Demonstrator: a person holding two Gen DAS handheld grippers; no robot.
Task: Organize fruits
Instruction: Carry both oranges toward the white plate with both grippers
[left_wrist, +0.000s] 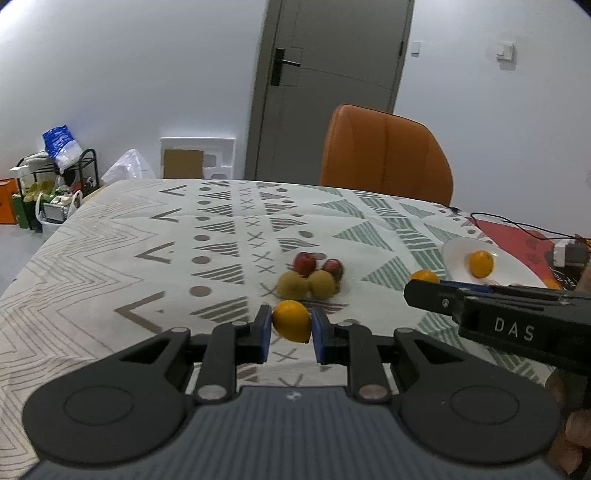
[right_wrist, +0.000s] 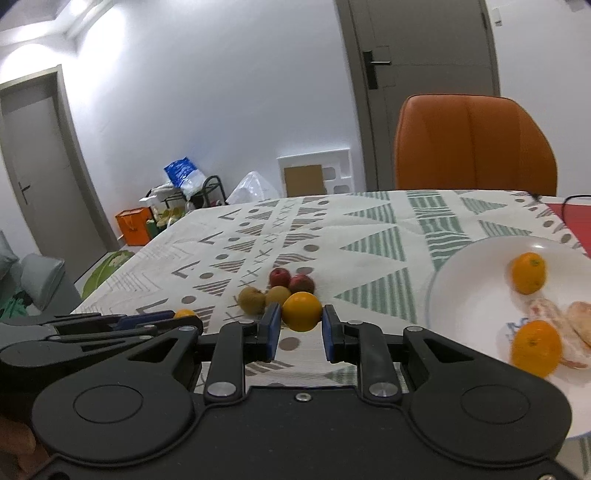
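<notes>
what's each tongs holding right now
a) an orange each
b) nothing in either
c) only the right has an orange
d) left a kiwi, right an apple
a: the left tongs pinch an orange between blue pads, and the right tongs pinch another orange.

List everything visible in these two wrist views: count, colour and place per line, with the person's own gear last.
oranges on plate: two, orange, on the white plate
peeled pieces: pale pink, on the plate; count unclear
white plate: one, at the table's right
red fruits: two, cluster's far side
brown-green fruits: two, cluster's near side
tablecloth: patterned white, green, grey
chair: one, orange, behind table
door: grey, back wall
left gripper: shut on a held orange
right gripper: shut on another orange
</notes>
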